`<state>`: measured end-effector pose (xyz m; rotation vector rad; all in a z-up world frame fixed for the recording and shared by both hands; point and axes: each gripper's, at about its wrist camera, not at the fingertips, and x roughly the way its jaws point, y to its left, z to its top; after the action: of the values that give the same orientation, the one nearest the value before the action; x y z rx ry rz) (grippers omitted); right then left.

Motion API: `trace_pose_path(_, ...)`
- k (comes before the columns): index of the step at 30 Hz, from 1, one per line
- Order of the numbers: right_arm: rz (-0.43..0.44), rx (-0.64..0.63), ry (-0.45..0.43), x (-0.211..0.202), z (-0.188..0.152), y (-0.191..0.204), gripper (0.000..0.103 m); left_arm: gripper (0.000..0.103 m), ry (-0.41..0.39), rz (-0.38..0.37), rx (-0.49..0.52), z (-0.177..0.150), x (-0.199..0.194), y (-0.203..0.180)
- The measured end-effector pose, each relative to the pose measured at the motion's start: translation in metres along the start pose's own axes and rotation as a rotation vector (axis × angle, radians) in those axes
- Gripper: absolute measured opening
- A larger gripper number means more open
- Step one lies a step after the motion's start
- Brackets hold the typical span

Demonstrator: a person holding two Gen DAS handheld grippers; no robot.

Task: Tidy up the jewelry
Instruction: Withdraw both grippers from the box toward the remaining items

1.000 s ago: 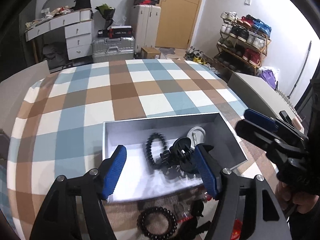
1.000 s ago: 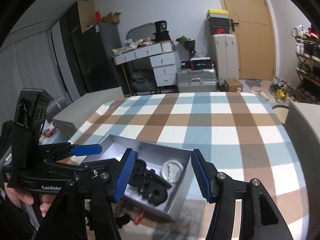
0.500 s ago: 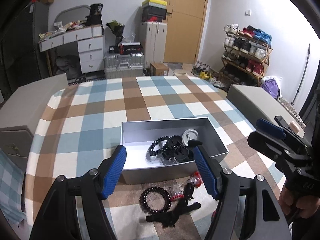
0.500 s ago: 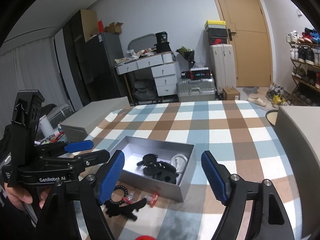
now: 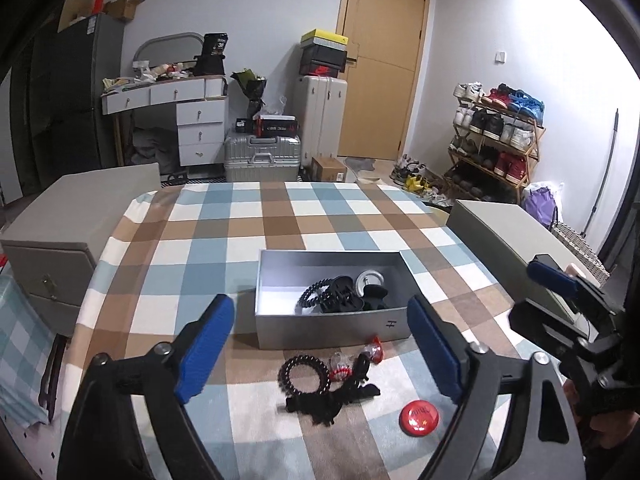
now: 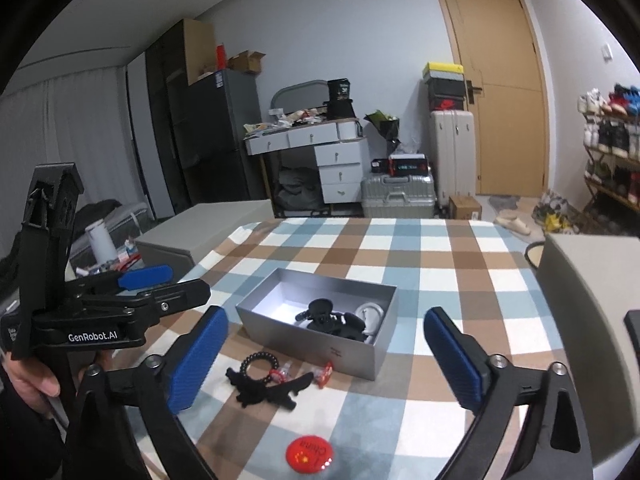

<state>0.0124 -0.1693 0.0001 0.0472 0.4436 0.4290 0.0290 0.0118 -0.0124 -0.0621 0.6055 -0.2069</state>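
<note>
A grey open box (image 5: pixel 276 320) (image 6: pixel 256 322) sits on the checked tablecloth and holds a black bead bracelet (image 5: pixel 310 295), black hair claws (image 5: pixel 344 300) and a round white piece (image 5: pixel 370 279). In front of it lie a black bead bracelet (image 5: pixel 303 373) (image 6: pixel 256 361), a black hair claw (image 5: pixel 332 396) (image 6: pixel 268 392), small red and clear pieces (image 5: pixel 374 353) (image 6: pixel 325 372) and a red round badge (image 5: pixel 419 416) (image 6: pixel 310 458). My left gripper (image 5: pixel 320 352) is open and empty, held back above these loose items. My right gripper (image 6: pixel 324 360) is open and empty too.
Grey cabinets flank the table at left (image 5: pixel 68 216) and right (image 5: pixel 516 240). The right gripper's body (image 5: pixel 576 320) shows at the right of the left wrist view; the left gripper's body (image 6: pixel 100 320) shows at the left of the right wrist view. Suitcases, desk and shoe rack stand behind.
Both grippers have pulled back and up from the box, still open. The loose items in front of the box and the red badge have come into view.
</note>
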Motion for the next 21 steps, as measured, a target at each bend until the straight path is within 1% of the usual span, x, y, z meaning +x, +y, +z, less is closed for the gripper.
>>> trace_pose_path(5,0.017,-0.016,0.028,-0.004,-0.014,0.005,0.103,0.089,-0.012,0.024,-0.035,-0.012,-0.004,0.008)
trace_pose_path(6,0.023,-0.013,0.040,-0.005,-0.019,0.005,0.103,0.094,-0.011,0.028,-0.050,-0.016,-0.005,0.011)
trace_pose_path(7,0.031,-0.013,0.058,-0.002,-0.024,0.005,0.103,0.102,-0.005,0.030,-0.066,-0.020,-0.004,0.015)
trace_pose_path(9,0.036,-0.014,0.093,0.002,-0.036,0.006,0.103,0.102,0.007,0.033,-0.079,-0.029,-0.005,0.019)
trace_pose_path(16,0.051,0.005,0.217,0.026,-0.080,0.006,0.103,0.102,0.120,0.047,-0.102,-0.062,0.007,0.030)
trace_pose_path(21,0.053,0.029,0.296,0.045,-0.097,0.002,0.100,0.102,0.196,0.038,-0.105,-0.082,0.013,0.032)
